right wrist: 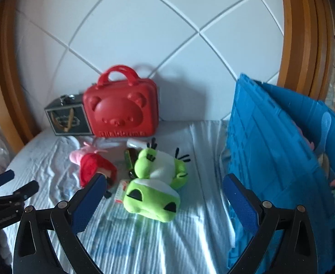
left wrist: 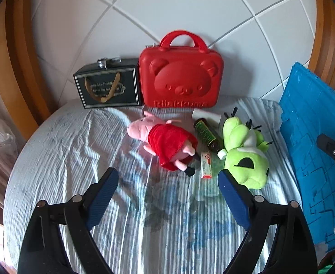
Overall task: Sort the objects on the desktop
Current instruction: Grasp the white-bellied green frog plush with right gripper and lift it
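Both the left gripper (left wrist: 168, 180) and right gripper (right wrist: 165, 186) gape empty above the bedsheet (left wrist: 76, 159), facing a red case (left wrist: 181, 77) embossed "Rilakkuma"; the small carton's (left wrist: 205, 165) print stays illegible.

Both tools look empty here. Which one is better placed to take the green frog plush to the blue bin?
Probably the right tool: the green frog plush lies between its open fingers, and the blue bin stands on its side. The left tool faces bare cloth nearer the pink pig plush.

My feeds are bright with soft daylight — glare streaks the wrinkled sheet (left wrist: 144, 155) ahead of the left fingers; the right view is motion-blurred, both bend and darken at the edges.
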{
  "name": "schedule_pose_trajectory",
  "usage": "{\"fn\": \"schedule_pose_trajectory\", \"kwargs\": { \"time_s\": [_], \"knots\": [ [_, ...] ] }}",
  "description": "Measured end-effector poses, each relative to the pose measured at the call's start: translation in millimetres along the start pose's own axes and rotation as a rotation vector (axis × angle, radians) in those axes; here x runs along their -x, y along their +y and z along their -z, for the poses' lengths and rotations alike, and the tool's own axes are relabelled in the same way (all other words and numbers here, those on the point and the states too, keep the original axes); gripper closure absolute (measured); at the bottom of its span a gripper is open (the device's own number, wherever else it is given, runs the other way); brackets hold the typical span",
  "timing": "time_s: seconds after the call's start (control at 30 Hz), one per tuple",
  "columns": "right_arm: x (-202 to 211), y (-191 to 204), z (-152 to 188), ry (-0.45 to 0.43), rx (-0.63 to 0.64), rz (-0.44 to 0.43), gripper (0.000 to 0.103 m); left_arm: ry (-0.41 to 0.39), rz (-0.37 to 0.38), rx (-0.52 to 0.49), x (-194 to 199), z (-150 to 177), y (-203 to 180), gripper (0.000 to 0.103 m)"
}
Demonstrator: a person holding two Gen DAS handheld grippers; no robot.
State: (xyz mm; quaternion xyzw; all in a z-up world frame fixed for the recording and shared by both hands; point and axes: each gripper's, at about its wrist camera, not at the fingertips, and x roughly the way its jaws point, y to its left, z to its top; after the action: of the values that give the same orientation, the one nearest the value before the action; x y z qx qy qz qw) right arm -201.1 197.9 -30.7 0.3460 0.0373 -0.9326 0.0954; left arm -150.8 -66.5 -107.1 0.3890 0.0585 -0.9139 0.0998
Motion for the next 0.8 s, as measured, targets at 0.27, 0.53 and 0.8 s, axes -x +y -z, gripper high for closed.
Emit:
{"fn": "schedule_pose_trajectory", "kwargs": {
  "time_s": [0.27,0.53,0.8],
  "knots": [
    [-116.6,-11.4,41.8,0.2,0.01,0.113,0.057,0.193,0.045,-0.024,-103.9,27.2,-21.6,0.014],
    [-196.4,-43.1,51.7,0.278,-0.024,0.255,0.057,0.316,0.136,-0.134,-179.1,38.7,-71.8,0.014],
    [-209.9,4.6,64.9,0.409,-0.062,-0.139,0.069,0.26,-0.041,-0.068,-199.1,15.3,-16.1,0.014]
  ]
}}
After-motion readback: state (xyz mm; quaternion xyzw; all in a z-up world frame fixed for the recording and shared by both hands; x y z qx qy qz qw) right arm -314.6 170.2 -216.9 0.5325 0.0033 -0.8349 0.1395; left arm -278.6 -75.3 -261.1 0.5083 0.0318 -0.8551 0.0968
